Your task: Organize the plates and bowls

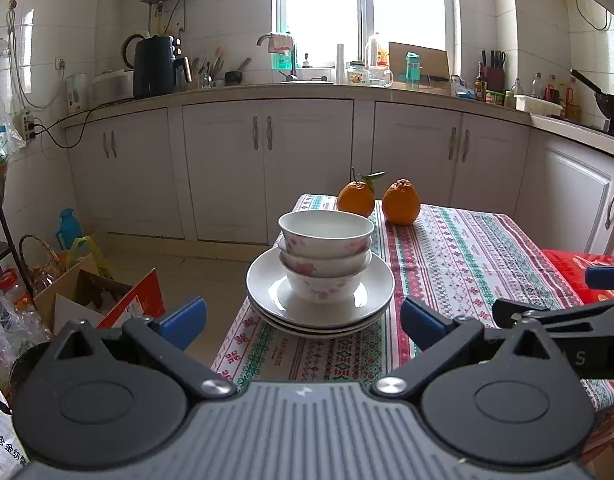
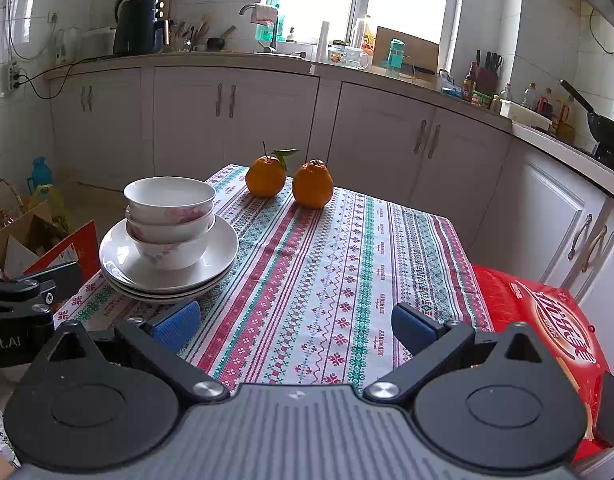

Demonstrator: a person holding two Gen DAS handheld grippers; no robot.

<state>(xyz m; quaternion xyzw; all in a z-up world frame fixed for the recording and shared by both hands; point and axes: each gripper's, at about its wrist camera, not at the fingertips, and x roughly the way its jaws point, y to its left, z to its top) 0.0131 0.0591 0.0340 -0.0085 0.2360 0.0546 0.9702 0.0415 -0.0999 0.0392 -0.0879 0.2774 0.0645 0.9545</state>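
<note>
Kitchen scene seen from two handheld tools. On the tabletop (image 1: pixel 459 248), covered with a red, green and white patterned cloth, near its left edge: three white bowls (image 1: pixel 325 254) with pink flowers, nested upright, standing in the middle of a stack of three white plates (image 1: pixel 267 280). Beyond the stack, toward the far edge, two oranges (image 1: pixel 401 202) side by side, one with a stem and leaf, clear of the plates. Left tool (image 1: pixel 303 318) wide open and empty, blue pads spread to either side just short of the plate stack, touching nothing. Right tool (image 2: pixel 295 326) likewise wide open and empty, hovering over bare cloth to the right of the stack, left pad close to the plate rims. Red printed package (image 2: pixel 547 320) at the right edge of the tabletop, beside the right tool. On the floor to the left: open cardboard boxes (image 1: pixel 91 296), bags, a wicker basket, a teal flask. Behind: white cabinets, a worktop crowded with an air fryer (image 1: pixel 155 66), kettle, utensils, bottles, a knife block, a wok at far right, and a bright window above the sink.
</note>
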